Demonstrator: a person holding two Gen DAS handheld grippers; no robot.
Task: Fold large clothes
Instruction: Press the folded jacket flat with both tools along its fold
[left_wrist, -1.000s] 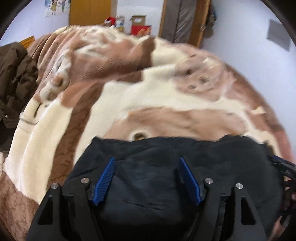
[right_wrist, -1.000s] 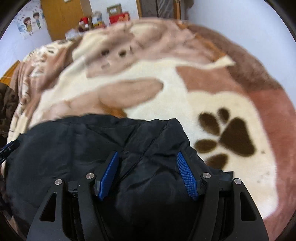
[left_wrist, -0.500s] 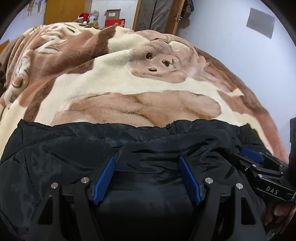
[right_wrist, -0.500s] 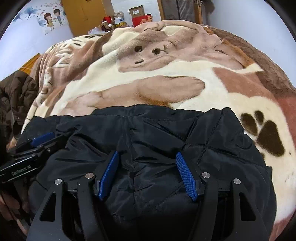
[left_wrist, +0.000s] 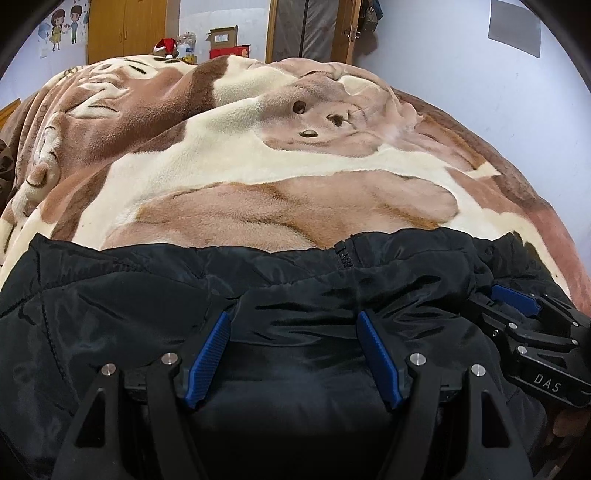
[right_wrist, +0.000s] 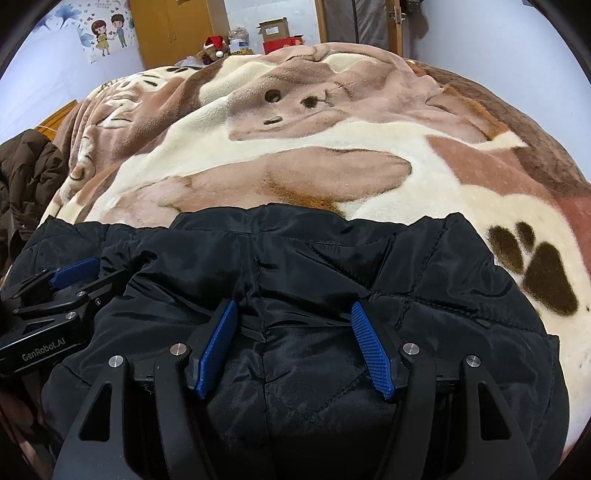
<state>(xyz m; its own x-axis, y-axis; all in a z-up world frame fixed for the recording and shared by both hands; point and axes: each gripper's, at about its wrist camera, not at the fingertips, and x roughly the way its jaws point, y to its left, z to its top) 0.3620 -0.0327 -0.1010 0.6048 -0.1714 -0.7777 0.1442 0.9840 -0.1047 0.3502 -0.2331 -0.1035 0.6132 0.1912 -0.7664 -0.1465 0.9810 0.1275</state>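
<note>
On the bear blanket (left_wrist: 258, 177), near its front edge, lies the black jacket (left_wrist: 295, 280), folded once at least; both claws, left (left_wrist: 293, 347) and right (right_wrist: 293, 343), clamp bunched fabric; further folds probably remain.

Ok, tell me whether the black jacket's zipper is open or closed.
Cannot tell. Only the zipper's top end shows at the black jacket's far edge; the rest is hidden in bunched fabric.
</note>
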